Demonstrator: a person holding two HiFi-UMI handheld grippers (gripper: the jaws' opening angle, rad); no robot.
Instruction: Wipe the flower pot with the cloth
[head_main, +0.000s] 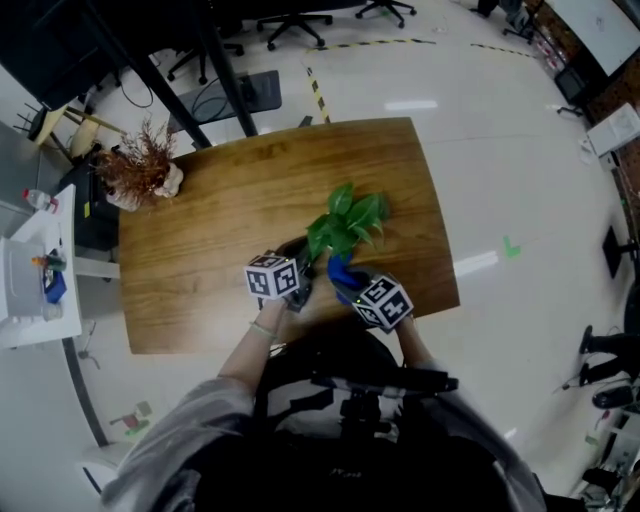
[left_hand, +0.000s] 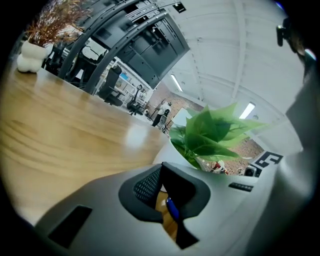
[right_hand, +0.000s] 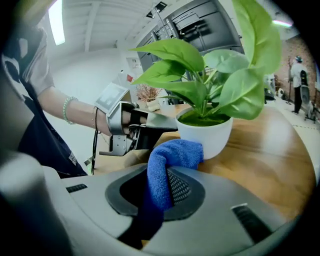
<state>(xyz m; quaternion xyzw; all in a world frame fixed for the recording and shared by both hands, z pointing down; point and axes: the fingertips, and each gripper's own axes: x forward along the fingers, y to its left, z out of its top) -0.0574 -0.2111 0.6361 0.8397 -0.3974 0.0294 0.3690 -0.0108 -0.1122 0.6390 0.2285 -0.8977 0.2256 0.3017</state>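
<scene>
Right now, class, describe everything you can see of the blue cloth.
The cloth is bright blue, soft and nubby like microfibre. It is pinched between the jaws of the right hand-held gripper, folded into a rounded bunch above them, with a darker tail hanging below. The bunch appears to touch the lower side of the white pot, just above the wooden table.

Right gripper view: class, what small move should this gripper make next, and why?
Probably slide the right gripper sideways around the pot wall, keeping the cloth pressed on. It is shut on the blue cloth, whose bunched end already touches the white flower pot low on its side. The left gripper sits at the pot's other side, seemingly steadying it.
</scene>
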